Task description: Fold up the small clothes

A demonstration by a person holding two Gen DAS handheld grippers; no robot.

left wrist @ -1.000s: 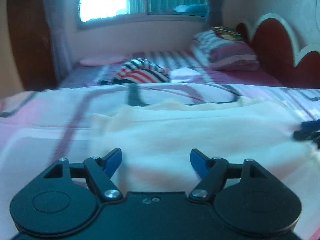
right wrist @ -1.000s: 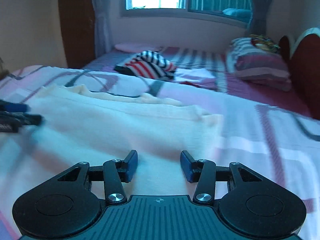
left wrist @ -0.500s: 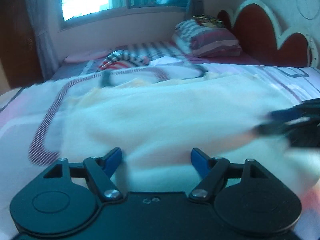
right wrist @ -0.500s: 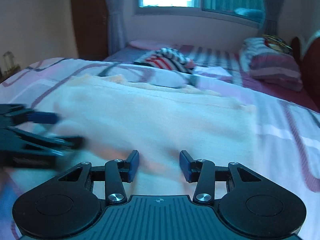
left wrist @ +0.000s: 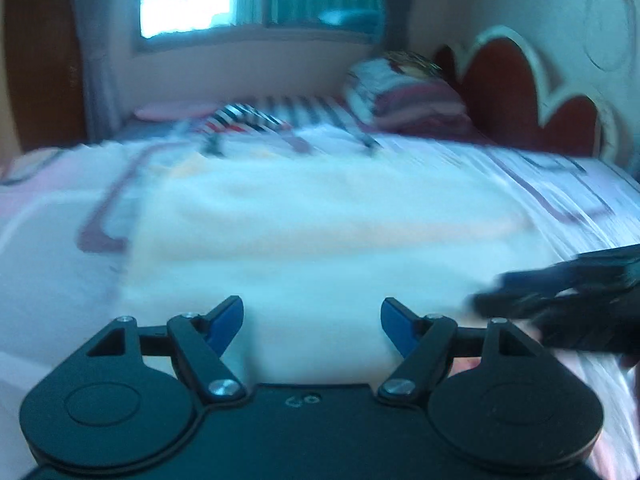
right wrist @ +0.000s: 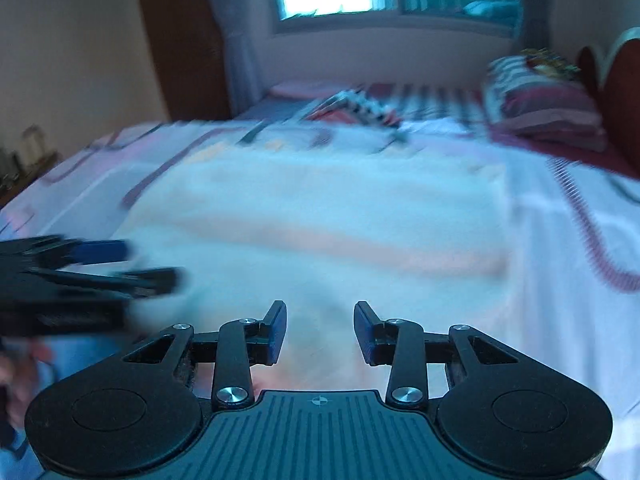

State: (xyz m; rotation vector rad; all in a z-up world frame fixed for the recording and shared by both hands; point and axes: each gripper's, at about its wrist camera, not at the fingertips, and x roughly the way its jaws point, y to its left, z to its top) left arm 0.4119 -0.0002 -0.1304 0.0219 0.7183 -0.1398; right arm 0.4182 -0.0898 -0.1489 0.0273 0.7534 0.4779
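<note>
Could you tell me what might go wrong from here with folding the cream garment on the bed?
Both tongs, left and right, are open above the cream garment and close together, so they may collide. The right tongs have been narrowing with nothing pinched. Blur makes the near hem hard to find.

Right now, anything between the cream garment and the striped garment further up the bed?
Only bedsheet with purple line pattern separates the cream garment from the striped garment; shown in the right wrist view, though blurred.
</note>
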